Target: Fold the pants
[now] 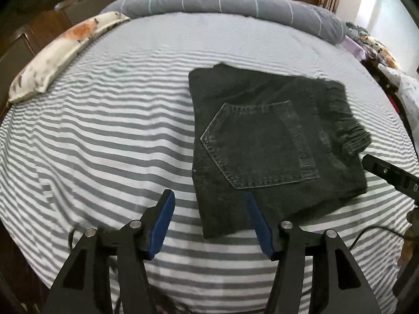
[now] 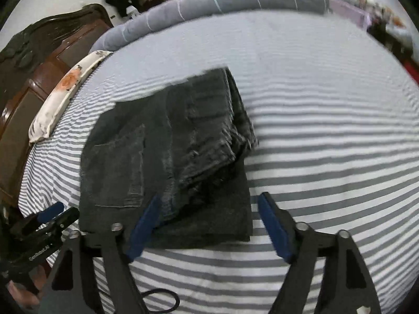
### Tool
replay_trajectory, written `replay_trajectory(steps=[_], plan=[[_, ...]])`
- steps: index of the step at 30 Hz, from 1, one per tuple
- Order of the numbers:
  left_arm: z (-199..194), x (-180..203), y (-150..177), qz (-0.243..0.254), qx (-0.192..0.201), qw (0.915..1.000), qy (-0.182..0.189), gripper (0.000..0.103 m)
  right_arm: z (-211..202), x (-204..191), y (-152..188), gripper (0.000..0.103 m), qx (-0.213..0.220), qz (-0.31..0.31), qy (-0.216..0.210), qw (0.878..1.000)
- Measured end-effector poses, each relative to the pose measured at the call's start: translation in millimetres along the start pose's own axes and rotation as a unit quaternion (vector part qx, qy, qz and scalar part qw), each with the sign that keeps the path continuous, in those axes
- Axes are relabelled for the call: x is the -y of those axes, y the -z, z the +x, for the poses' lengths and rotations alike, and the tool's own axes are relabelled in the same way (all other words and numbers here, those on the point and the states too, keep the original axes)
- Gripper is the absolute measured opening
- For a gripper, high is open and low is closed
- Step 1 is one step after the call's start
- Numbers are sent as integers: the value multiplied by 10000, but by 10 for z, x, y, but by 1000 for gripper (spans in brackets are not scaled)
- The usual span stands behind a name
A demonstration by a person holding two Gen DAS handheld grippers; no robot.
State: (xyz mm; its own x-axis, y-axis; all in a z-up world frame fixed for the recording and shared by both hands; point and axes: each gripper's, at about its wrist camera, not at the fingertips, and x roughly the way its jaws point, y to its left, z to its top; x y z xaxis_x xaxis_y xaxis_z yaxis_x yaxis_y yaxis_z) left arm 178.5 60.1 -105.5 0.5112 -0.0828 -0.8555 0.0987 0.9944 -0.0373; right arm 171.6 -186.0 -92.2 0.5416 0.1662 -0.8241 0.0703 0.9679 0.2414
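Dark grey denim pants (image 1: 267, 141) lie folded into a compact rectangle on the striped bed, back pocket facing up. They also show in the right wrist view (image 2: 167, 162), waistband edge bunched on the right side. My left gripper (image 1: 209, 204) is open and empty, hovering over the near left corner of the pants. My right gripper (image 2: 209, 206) is open and empty above the near edge of the pants. The right gripper's body (image 1: 387, 172) shows at the right edge of the left wrist view, and the left gripper (image 2: 49, 219) shows at the lower left of the right wrist view.
The grey-and-white striped bedsheet (image 1: 104, 130) covers the bed. A floral pillow (image 1: 60, 49) lies at the far left edge, a grey bolster (image 1: 222, 2) along the far side. A dark wooden headboard (image 2: 31, 60) stands at left. A black cable (image 2: 159, 301) trails near me.
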Motion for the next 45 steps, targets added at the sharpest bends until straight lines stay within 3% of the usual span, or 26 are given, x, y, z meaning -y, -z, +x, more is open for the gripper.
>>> replay_trajectory(steps=[13, 20, 45], plan=[[-712, 166, 253, 63, 481, 9987, -171, 73, -750, -385, 304, 99, 555, -332, 406, 9971], [-930, 221, 401, 79, 634, 9975, -306, 75, -900, -453, 459, 101, 591, -229, 470, 9969], [-1188, 326, 579, 125, 841, 9956, -385, 75, -1120, -746, 681, 102, 682, -745, 789, 9918]])
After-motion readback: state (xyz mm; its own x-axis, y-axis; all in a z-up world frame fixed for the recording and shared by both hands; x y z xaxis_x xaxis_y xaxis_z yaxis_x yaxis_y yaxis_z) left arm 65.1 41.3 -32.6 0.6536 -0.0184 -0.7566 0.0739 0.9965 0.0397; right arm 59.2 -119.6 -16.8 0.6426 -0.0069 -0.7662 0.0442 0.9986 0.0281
